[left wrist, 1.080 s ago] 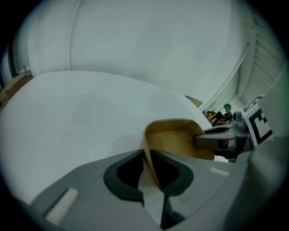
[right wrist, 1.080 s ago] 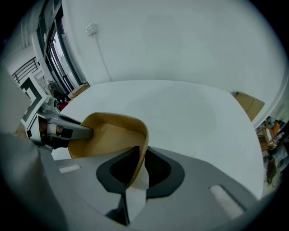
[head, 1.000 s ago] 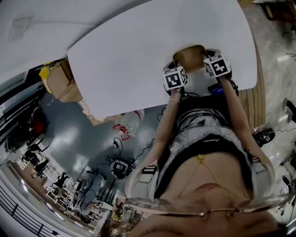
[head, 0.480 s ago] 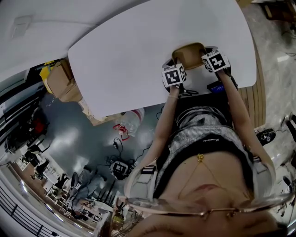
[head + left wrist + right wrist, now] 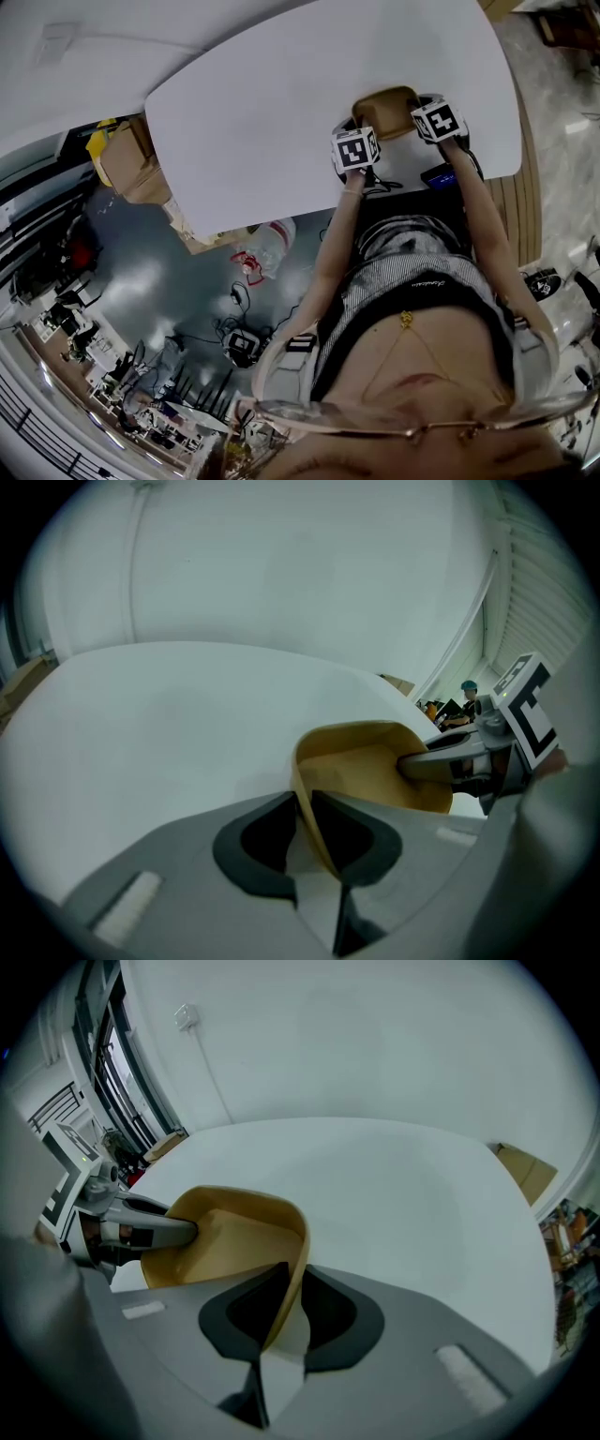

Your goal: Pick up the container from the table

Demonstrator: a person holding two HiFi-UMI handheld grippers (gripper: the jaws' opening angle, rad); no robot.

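A shallow tan container (image 5: 386,105) sits between both grippers near the front edge of the white table (image 5: 281,103). My left gripper (image 5: 302,829) is shut on the container's (image 5: 375,771) left wall, the thin rim pinched between its dark pads. My right gripper (image 5: 289,1314) is shut on the opposite wall of the container (image 5: 230,1241). Each gripper view shows the other gripper's fingers at the far rim. In the head view the marker cubes of the left gripper (image 5: 355,150) and right gripper (image 5: 438,120) flank the container. Whether it touches the table cannot be told.
The table's bare white top stretches away behind the container. A small blue object (image 5: 437,175) lies at the table edge by the right forearm. Cardboard boxes (image 5: 127,159) and a plastic bag (image 5: 267,239) sit on the floor to the left.
Both grippers and the container have shifted slightly up and away in the head view. The grip on both walls is unchanged.
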